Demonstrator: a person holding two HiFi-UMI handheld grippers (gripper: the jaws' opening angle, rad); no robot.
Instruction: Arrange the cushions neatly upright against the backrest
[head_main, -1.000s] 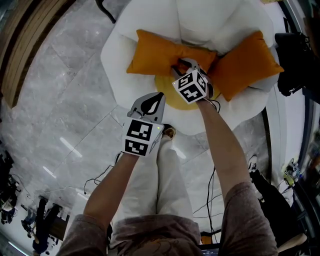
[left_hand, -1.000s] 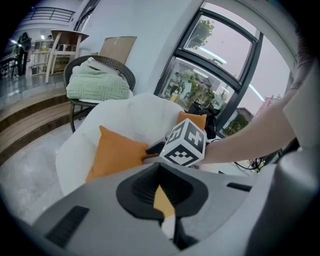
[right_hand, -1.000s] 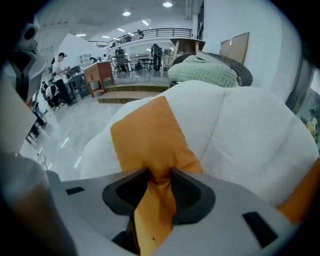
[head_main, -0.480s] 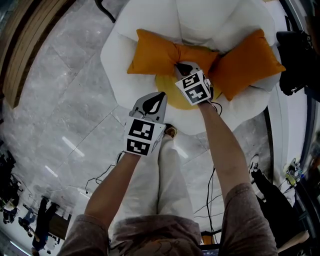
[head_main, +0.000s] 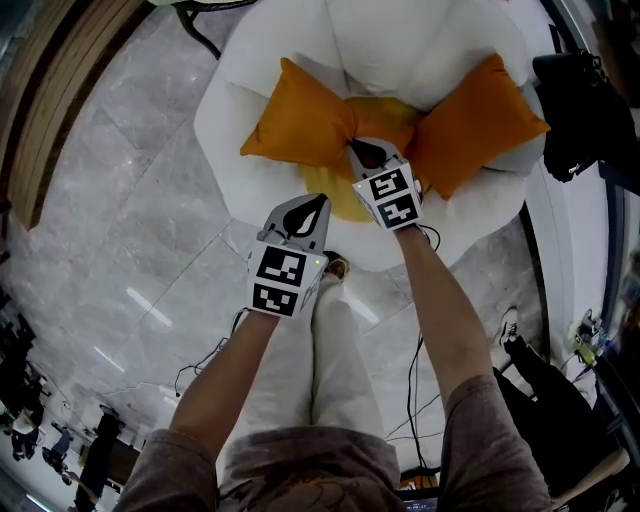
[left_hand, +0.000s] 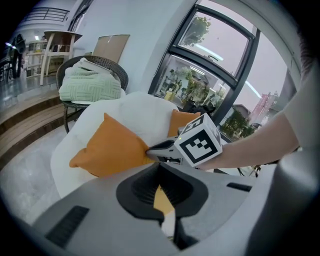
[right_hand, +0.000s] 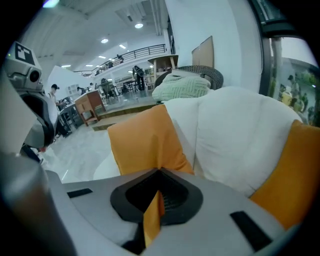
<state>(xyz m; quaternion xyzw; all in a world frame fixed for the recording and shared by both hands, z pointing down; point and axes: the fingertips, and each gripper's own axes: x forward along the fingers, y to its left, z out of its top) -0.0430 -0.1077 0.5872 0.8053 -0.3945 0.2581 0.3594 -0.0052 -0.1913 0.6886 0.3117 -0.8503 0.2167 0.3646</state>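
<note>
Two orange cushions lie on a white round chair (head_main: 235, 175). The left cushion (head_main: 300, 125) is slanted across the seat, and my right gripper (head_main: 358, 150) is shut on its inner corner. That pinched orange fabric shows between the jaws in the right gripper view (right_hand: 155, 200), with the rest of the left cushion (right_hand: 145, 137) rising ahead. The right cushion (head_main: 475, 120) leans at the chair's right side. My left gripper (head_main: 316, 202) hovers at the chair's front edge, shut with nothing in it. In the left gripper view I see the left cushion (left_hand: 112, 147) and the right gripper (left_hand: 165, 150) on it.
A yellow seat pad (head_main: 335, 200) lies under the cushions. A black bag (head_main: 575, 110) sits right of the chair. Cables (head_main: 415, 390) run over the marble floor by the person's legs (head_main: 330, 350). A wicker chair with a green blanket (left_hand: 90, 82) stands behind.
My right gripper has closed on the left cushion's inner corner, and the cushion has tipped up a little. The left gripper has barely moved.
</note>
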